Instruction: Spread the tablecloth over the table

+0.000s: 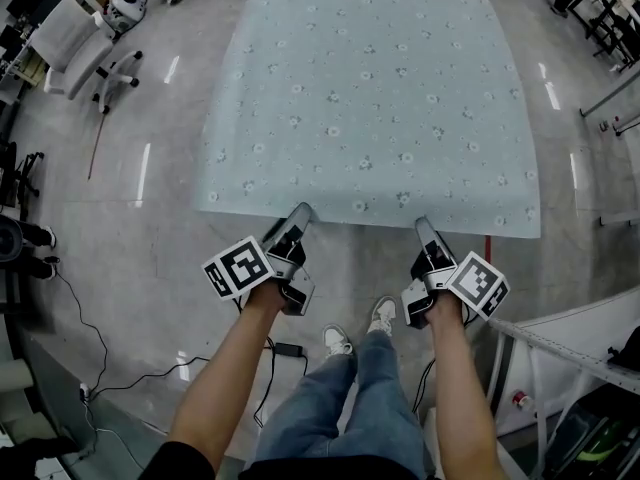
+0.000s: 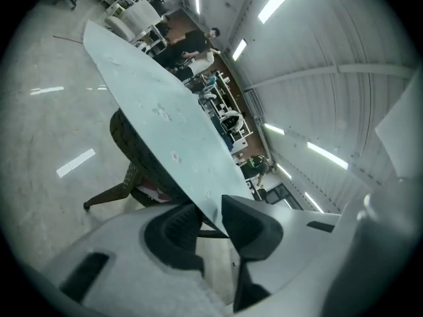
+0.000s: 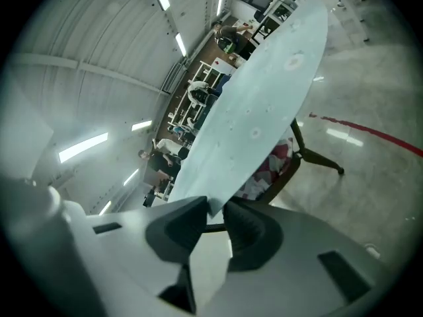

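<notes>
Pale blue flower-print tablecloth (image 1: 370, 98) lies spread flat. Left gripper (image 1: 300, 212) and right gripper (image 1: 423, 225) are both closing, already narrow, near hem between the jaws, not yet pinched.

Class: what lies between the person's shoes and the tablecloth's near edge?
Only bare grey floor lies between the shoes and the tablecloth; the head view shows it.

The tablecloth (image 1: 370, 98) lay flat over the table (image 2: 129, 147), ahead of the person. Its near edge sat between the closing jaws of the left gripper (image 1: 300, 211), toward the left, and the right gripper (image 1: 423, 224), toward the right. A chair (image 1: 80, 48) stood on the floor beyond the table's far left corner.
</notes>
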### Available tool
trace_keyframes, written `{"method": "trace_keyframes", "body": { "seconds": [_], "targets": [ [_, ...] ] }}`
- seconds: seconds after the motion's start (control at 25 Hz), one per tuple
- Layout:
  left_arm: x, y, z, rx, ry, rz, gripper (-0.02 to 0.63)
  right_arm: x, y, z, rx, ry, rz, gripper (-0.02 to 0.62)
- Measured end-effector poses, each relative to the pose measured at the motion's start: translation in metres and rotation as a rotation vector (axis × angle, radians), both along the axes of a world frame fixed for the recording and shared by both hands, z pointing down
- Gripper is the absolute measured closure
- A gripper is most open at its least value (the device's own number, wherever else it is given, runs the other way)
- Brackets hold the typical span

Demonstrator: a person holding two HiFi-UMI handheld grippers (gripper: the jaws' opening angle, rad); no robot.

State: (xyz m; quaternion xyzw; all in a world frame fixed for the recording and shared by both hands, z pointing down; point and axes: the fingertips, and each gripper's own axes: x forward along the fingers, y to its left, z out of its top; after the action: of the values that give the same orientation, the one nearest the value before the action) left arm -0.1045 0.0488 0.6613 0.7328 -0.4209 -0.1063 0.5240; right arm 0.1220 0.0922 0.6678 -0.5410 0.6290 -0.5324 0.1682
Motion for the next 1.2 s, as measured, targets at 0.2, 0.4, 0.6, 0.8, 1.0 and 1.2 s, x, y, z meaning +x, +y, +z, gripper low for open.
{"method": "trace_keyframes", "body": {
  "seconds": [0.2,0.4,0.6,0.8,1.0,1.2],
  "targets": [
    [0.0,-0.003,-0.002,-0.022,0.064,-0.037,0.577,0.002,0.001,-0.006,0.015,-0.016,0.012,0.559],
    [0.01,0.003,-0.002,-0.028,0.063,-0.028,0.584,0.013,0.001,-0.012,0.035,-0.005,0.024,0.575],
    [0.027,0.009,-0.002,-0.032,0.064,-0.014,0.584,0.03,0.003,-0.015,0.022,0.008,0.036,0.577],
    [0.031,0.011,-0.001,-0.036,0.046,-0.028,0.58,0.036,0.0,-0.017,0.026,0.034,-0.001,0.566],
    [0.038,0.016,-0.003,-0.049,0.002,-0.01,0.499,0.036,0.001,-0.022,0.013,0.088,-0.031,0.479],
    [0.042,0.037,-0.005,-0.074,-0.036,0.04,0.468,0.031,0.012,-0.032,-0.006,0.072,-0.025,0.462]
  ]
}}
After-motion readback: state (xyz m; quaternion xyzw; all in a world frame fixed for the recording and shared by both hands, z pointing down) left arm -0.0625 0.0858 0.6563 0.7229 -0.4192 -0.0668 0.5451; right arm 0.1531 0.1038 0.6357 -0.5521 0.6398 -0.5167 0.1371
